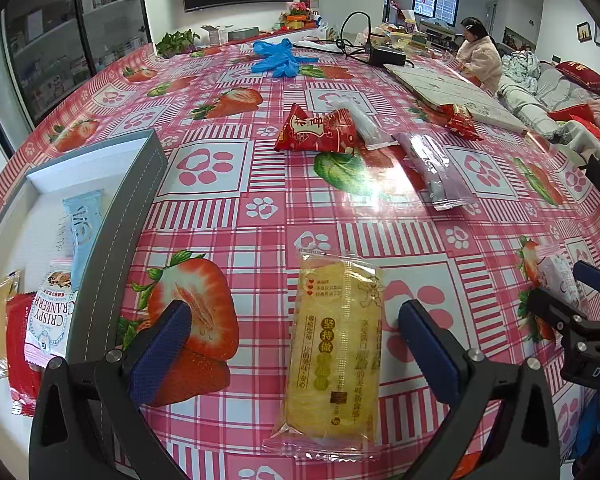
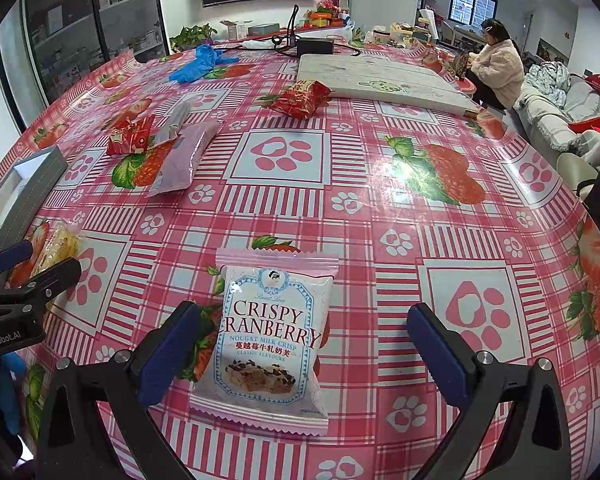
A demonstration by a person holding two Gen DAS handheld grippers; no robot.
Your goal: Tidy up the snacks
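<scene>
My left gripper (image 1: 296,344) is open, its blue pads on either side of a yellow cake packet (image 1: 334,354) that lies flat on the tablecloth. My right gripper (image 2: 300,350) is open around a pink Crispy Cranberry packet (image 2: 270,340), also lying flat. A grey-rimmed white box (image 1: 112,236) at the left holds a light blue packet (image 1: 85,232), a second cranberry packet (image 1: 52,320), a red packet (image 1: 22,356) and a yellow one (image 1: 2,312). Loose on the table farther off lie a red packet (image 1: 318,130), a clear stick packet (image 1: 364,122), a purple packet (image 1: 438,170) and another red packet (image 1: 462,120).
Blue gloves (image 1: 280,58), a black power adapter with cables (image 1: 386,54) and a flat white board (image 1: 456,94) lie at the far side of the table. A seated person in a fluffy coat (image 1: 482,60) is at the far right. A glass cabinet (image 1: 64,36) stands left.
</scene>
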